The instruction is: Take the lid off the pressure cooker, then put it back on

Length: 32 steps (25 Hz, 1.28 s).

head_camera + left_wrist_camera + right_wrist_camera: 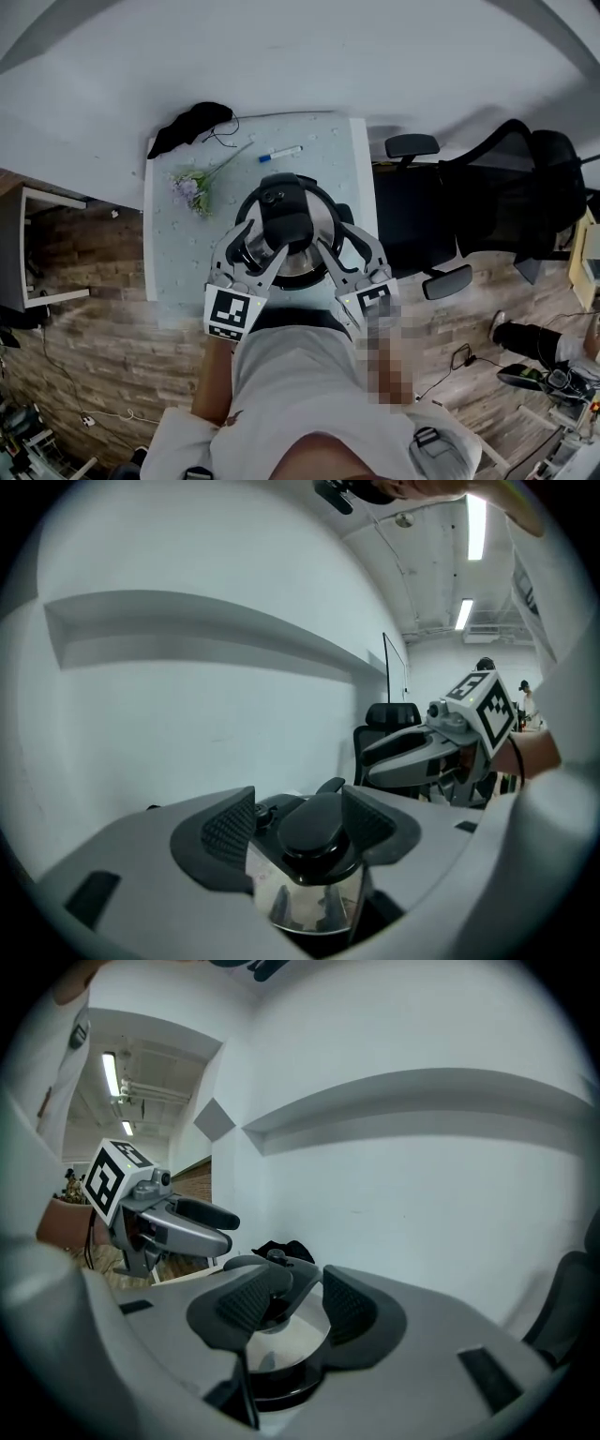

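- The left gripper (300, 810) stood partly open, its ribbed black pads (230, 829) on either side of the near end of a long black plastic handle (314, 832); a gap showed between the left-hand pad and the handle, and whether the other pad touched it could not be told
- The right gripper (298, 1293) was open as well, its own ribbed pads spread above the shiny edge of the lid with nothing caught between them, and the black handle lay just past the left-hand pad
- Both grippers pointed slightly downward at the near side of the cooker, one on each side of the handle, and each showed its marker cube in the other's view
- The round stainless-steel lid (325, 223) sat on the squat steel pressure cooker (302, 274), its handle running across the top toward the person
- The cooker stood on a pale speckled table top (178, 272), in its right half and close to the near edge
- Farther back on the table lay a blue-and-white marker pen (279, 153), a sprig of purple flowers (192, 187) and, at the far left corner, a heap of black cloth (192, 127)
- A black office chair (506, 197) stood to the right of the table on the wood-patterned floor (94, 356)
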Each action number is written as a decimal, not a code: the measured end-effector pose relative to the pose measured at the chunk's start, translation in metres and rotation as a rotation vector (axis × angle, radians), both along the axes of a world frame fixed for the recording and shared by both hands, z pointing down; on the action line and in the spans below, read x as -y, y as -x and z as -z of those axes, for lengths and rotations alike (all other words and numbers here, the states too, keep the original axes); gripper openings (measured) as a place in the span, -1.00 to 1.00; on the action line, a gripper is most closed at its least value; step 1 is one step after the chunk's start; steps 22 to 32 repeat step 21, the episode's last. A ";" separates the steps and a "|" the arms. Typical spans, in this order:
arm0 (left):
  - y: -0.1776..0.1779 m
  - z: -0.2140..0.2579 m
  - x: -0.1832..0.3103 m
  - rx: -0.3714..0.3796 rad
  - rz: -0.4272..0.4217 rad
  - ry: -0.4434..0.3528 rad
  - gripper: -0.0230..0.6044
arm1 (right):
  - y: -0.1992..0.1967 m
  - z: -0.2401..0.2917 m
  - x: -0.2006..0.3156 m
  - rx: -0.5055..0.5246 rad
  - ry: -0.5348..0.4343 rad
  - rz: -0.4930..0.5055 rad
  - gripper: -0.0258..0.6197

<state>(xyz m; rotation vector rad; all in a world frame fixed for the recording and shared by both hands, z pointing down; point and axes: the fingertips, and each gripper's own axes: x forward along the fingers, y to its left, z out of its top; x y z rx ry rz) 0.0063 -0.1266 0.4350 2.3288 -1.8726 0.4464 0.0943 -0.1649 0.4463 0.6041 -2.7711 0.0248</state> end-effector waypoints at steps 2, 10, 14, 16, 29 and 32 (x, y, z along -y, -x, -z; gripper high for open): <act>0.004 0.005 -0.006 -0.012 0.035 -0.029 -0.02 | 0.002 0.004 -0.004 0.006 -0.018 0.010 -0.38; -0.004 0.011 -0.052 -0.057 0.201 -0.111 -0.08 | -0.007 0.023 -0.039 0.043 -0.128 0.044 -0.38; -0.014 0.010 -0.070 -0.074 0.293 -0.126 -0.11 | -0.009 0.018 -0.056 0.032 -0.142 0.075 -0.38; -0.019 0.014 -0.078 -0.065 0.311 -0.143 -0.11 | -0.011 0.019 -0.063 0.025 -0.146 0.080 -0.38; -0.029 0.025 -0.111 -0.047 0.351 -0.169 -0.12 | -0.022 0.031 -0.092 0.020 -0.158 0.092 -0.38; -0.029 0.025 -0.111 -0.047 0.351 -0.169 -0.12 | -0.022 0.031 -0.092 0.020 -0.158 0.092 -0.38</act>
